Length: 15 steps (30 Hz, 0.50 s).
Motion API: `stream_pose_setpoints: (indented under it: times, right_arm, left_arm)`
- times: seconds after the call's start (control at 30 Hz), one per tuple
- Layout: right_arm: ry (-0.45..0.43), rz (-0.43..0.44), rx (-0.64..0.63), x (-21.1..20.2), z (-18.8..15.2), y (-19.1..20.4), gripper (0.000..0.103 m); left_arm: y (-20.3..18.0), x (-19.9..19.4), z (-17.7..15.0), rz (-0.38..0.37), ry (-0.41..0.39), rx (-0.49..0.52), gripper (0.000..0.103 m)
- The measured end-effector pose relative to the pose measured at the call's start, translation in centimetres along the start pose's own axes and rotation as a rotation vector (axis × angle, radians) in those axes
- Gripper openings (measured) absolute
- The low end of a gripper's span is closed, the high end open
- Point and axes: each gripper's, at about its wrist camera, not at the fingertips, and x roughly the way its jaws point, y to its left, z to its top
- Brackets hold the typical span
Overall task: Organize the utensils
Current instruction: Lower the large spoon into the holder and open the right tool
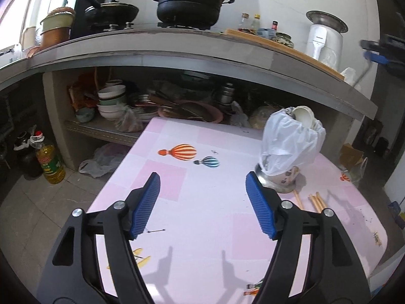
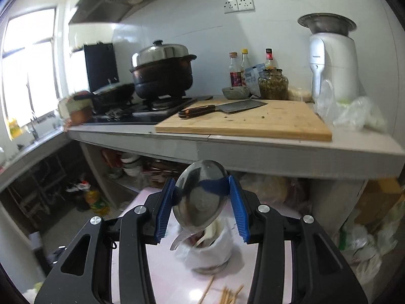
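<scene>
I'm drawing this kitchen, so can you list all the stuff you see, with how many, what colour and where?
table: one, pink with balloon prints, in front
utensil holder: one, metal, wrapped in a white bag, on the table's right
chopsticks: several, wooden, lying beside the holder
spoon: one, silver, held above the holder
big pot: one, black with a steel lid, on the stove
cleaver: one, on the wooden cutting board
bottles: three, by the wall
oil bottle: one, yellow, on the floor
left gripper: blue pads, open, empty
right gripper: blue pads, gripping the spoon
</scene>
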Motion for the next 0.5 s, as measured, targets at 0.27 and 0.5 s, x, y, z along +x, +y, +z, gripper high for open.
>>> stream_pose_setpoints:
  times: [0.27, 0.5]
  right_arm:
    - [0.136, -0.091, -0.087, 8.4, -1.4, 0.8, 0.043]
    - [0.201, -0.108, -0.153, 12.8, -3.2, 1.8, 0.043]
  left_arm:
    - [2.0, -0.3, -0.7, 0.036, 0.008, -0.029, 0.069]
    - [2.9, -0.6, -0.9, 0.044, 0.007, -0.050, 0.070]
